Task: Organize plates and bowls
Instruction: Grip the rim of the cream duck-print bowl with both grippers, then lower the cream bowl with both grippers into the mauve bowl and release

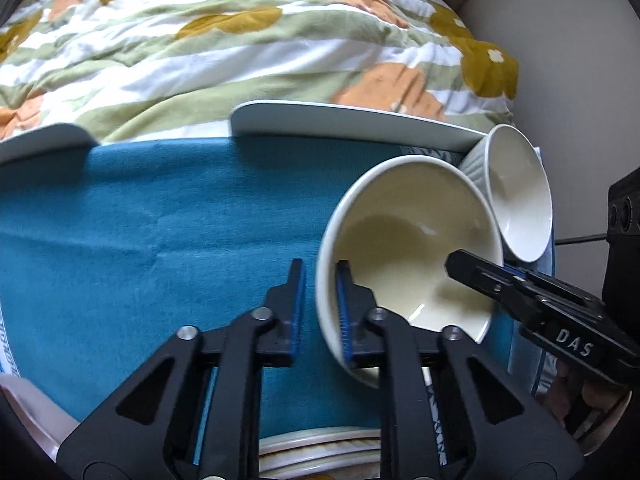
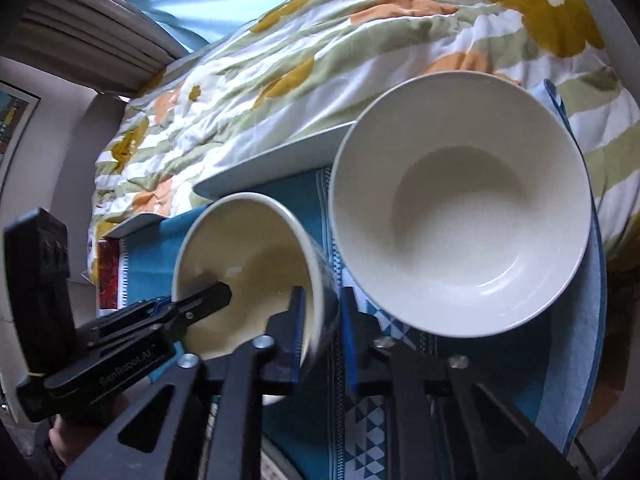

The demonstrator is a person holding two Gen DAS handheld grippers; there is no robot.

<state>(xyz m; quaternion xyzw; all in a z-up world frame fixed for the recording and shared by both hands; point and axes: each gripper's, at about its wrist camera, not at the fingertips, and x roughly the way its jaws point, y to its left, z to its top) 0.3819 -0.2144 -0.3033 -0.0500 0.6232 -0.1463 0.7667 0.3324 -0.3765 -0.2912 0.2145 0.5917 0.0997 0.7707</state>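
Both grippers are clamping the same cream bowl (image 1: 404, 248) on the teal cloth (image 1: 160, 232): left gripper (image 1: 320, 304) is pinching the near-left rim, right gripper (image 2: 320, 320) the opposite wall, w/ the bowl tilting. Nothing's looking stacked yet, imo: the bigger white bowl (image 2: 460, 200) is sitting just beside, two plates (image 1: 344, 120) are leaning at the cloth's far edge vs the floral quilt (image 1: 240, 40). Most sorting is still waiting.
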